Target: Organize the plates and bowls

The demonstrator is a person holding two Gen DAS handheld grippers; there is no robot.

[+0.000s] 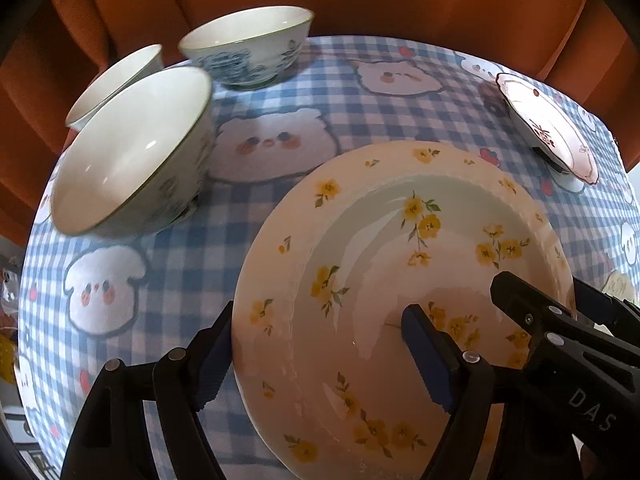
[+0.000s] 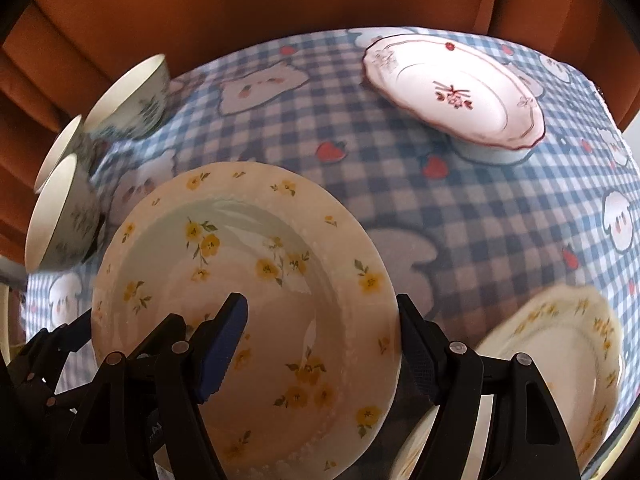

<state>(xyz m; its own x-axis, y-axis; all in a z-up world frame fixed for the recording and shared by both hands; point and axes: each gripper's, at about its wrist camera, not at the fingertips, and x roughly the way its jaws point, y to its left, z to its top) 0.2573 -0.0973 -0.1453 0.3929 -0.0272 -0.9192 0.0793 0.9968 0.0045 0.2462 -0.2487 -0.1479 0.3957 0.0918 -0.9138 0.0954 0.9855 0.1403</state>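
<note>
Gripping opposite rims of the yellow-flowered plate [image 1: 400,280], the left gripper [image 1: 320,360] and right gripper [image 2: 320,344] each clamp it, apparently just above the checked tablecloth [image 1: 360,112]. Three bowls [image 1: 132,152] cluster left; a pink-rimmed plate [image 2: 460,92] rests on a bowl beyond.

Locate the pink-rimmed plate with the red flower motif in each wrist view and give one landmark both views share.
Left wrist: pink-rimmed plate at the far right edge, seen nearly edge-on.
Right wrist: same plate at upper right, perched on a pale dish.
Shared landmark: the yellow-flowered plate between the grippers.
</note>
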